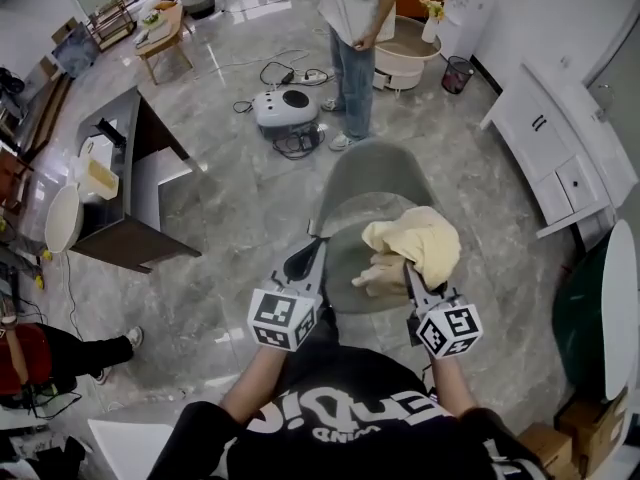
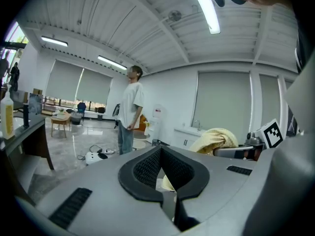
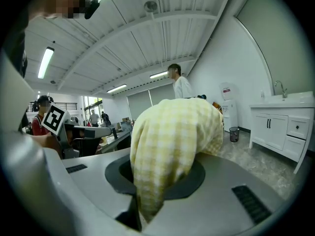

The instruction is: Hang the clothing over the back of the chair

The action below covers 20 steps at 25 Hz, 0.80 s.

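Observation:
A pale yellow checked garment (image 1: pixel 420 243) hangs bunched from my right gripper (image 1: pixel 408 268), which is shut on it; in the right gripper view the cloth (image 3: pixel 172 136) spills up and over the jaws of the right gripper (image 3: pixel 162 181). The grey chair (image 1: pixel 375 173) stands just ahead, its seat under the garment and its back on the far side. My left gripper (image 1: pixel 305 260) is level with the right one, over the seat's left edge, shut and holding nothing. In the left gripper view, beyond the left gripper (image 2: pixel 162 173), the garment (image 2: pixel 216 137) shows to the right.
A person (image 1: pixel 350 28) stands just beyond the chair. A white floor appliance (image 1: pixel 285 108) with cables lies to that person's left. A dark desk (image 1: pixel 125 198) stands at the left and white cabinets (image 1: pixel 560 148) at the right. A small bin (image 1: pixel 457 73) stands at the back.

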Each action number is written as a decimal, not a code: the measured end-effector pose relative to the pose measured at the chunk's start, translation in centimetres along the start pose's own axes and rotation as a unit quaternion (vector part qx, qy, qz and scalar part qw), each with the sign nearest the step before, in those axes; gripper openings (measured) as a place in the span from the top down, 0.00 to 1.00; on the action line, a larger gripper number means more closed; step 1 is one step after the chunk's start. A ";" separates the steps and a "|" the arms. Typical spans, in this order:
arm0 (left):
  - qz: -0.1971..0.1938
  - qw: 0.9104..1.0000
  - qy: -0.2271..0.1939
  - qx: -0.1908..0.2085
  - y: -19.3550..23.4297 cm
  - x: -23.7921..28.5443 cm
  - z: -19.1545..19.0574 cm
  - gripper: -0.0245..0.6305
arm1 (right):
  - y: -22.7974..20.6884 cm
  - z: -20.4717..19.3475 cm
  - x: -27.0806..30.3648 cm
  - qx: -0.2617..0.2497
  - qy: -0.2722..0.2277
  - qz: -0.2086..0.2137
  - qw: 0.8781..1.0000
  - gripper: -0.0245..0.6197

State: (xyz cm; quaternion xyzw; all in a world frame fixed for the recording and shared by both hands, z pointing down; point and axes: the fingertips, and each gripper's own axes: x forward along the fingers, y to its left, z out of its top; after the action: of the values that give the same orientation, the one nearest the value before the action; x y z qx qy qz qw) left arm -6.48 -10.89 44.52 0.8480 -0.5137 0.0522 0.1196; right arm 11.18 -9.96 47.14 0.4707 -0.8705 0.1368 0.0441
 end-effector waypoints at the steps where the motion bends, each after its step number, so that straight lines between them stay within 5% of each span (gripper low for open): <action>1: -0.004 1.000 0.001 0.000 0.6 0.6 0.3 0.94 | -0.1 0.3 0.7 0.001 0.000 -0.004 1.000 0.85; 20: -0.070 0.997 0.025 0.005 9.4 8.6 3.6 0.94 | -1.3 4.2 11.0 0.011 -0.005 -0.070 0.997 0.85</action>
State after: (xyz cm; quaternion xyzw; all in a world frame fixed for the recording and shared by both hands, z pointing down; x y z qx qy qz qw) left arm -10.92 -23.36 44.29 0.8810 -0.4493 0.0673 0.1319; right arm 6.39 -20.70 45.64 0.5318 -0.8340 0.1403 0.0443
